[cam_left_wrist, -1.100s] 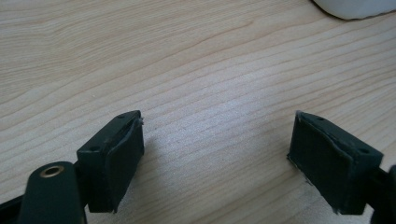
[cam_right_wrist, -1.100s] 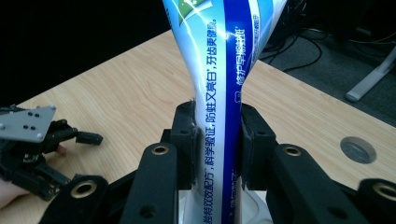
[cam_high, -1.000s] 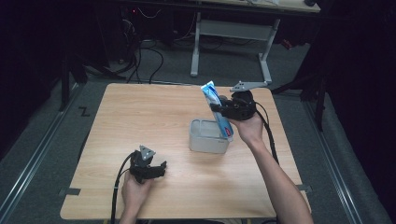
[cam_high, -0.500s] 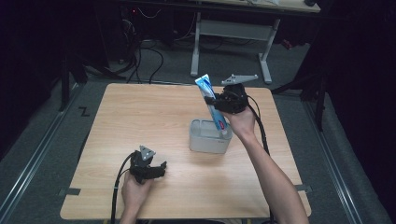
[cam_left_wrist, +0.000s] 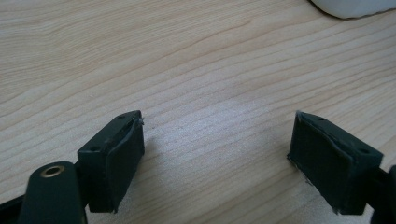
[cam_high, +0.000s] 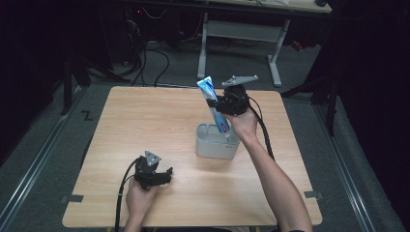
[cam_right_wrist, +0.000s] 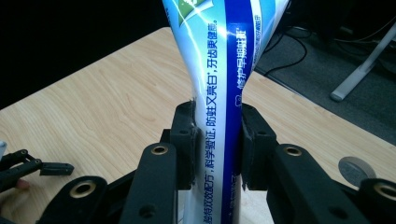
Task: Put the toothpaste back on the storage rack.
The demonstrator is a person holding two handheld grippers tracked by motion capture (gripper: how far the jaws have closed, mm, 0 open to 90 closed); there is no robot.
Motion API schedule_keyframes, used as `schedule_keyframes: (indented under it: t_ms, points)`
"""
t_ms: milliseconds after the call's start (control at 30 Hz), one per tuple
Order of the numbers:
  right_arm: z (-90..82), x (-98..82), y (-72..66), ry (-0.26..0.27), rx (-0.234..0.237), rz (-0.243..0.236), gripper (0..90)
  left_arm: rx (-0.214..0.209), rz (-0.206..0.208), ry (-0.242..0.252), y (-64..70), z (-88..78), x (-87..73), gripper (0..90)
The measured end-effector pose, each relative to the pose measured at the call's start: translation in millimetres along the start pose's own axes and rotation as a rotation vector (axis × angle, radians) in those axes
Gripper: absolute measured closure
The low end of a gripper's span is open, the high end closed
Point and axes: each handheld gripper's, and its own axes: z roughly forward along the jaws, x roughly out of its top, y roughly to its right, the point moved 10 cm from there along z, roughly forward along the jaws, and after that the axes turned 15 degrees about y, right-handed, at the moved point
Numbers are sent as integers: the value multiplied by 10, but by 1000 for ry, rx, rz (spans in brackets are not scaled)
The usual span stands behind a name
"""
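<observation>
Spanning dim room: pale wooden table (cam_high: 145, 125)

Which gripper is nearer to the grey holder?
The right gripper: it holds the toothpaste tube just above the holder. The left gripper rests apart, nearer the person.

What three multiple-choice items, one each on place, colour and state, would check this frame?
1. Where is the lower end of the toothpaste tube? A on the bare table B at the grey holder C on the floor
2. The tube's main colours? A red and black B blue and white C green and yellow
3. The left hand-held gripper is: A open B shut on the tube C shut on the holder

B: the tube's end meets the holder.
B: blue and white print.
A: jaws apart over bare wood, while the right hand-held gripper clamps the tube.
</observation>
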Motion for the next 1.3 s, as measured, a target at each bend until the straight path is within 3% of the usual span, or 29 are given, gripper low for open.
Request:
schedule_keyframes:
  t_ms: [633,1300]
  points:
    - [109,-278,-48,-52,20,-18,705,1,-2,2,1,2,2,184]
    - [67,-497,-60,-80,30,-33,705,1,-1,2,0,4,1,182]
